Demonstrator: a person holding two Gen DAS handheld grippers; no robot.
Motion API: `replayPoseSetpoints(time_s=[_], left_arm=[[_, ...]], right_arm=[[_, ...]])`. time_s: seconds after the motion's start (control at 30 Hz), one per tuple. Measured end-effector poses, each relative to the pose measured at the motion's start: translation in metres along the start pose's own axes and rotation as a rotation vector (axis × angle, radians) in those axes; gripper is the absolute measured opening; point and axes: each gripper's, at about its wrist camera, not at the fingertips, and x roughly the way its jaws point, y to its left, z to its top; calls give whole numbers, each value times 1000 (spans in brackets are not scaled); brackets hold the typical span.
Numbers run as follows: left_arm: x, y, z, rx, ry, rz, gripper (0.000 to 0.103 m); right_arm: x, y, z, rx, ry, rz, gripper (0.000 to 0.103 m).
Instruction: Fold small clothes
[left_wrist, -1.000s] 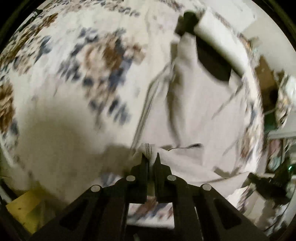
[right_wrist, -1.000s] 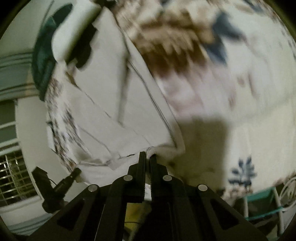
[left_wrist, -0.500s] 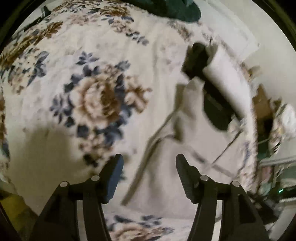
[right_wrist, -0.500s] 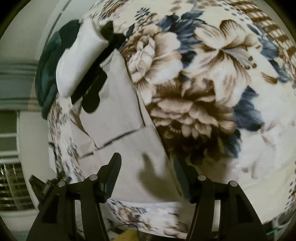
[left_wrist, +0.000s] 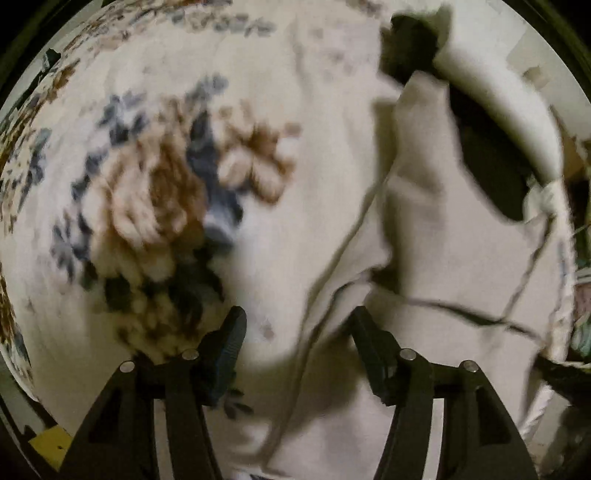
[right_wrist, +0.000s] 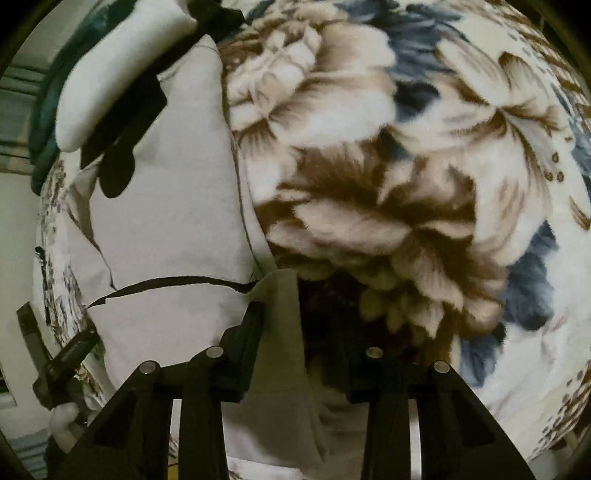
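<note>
A pale grey-beige garment (left_wrist: 436, 266) with dark seam lines lies on a floral blanket (left_wrist: 155, 192). My left gripper (left_wrist: 297, 332) is open, low over the garment's left edge, which runs between its fingers. In the right wrist view the same garment (right_wrist: 166, 221) lies at the left on the blanket (right_wrist: 388, 184). My right gripper (right_wrist: 301, 325) is open, and a corner flap of the garment sits between its fingers. The left wrist view is blurred.
A white rolled item (right_wrist: 118, 70) and a black cloth (right_wrist: 125, 122) lie at the garment's far end, with dark green fabric (right_wrist: 44, 110) behind. The other hand-held gripper (right_wrist: 59, 365) shows at the lower left. A yellow object (left_wrist: 48, 446) lies beyond the bed edge.
Both grippers were shut on the garment's edge one second ago, then opened and let it go. Since then both have moved down closer to the garment.
</note>
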Motion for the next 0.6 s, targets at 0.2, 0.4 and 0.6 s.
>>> replayPoseSetpoints(time_s=[0.2, 0.4, 0.6], left_arm=[[-44, -13, 64, 4, -83, -106, 63], [-1, -69, 148, 247, -83, -48, 64], [48, -105, 160, 502, -43, 15, 13]], right_arm=[[-41, 26, 26, -12, -41, 56, 59], [-50, 72, 109, -16, -162, 61, 68], [-9, 112, 197, -114, -166, -101, 68]])
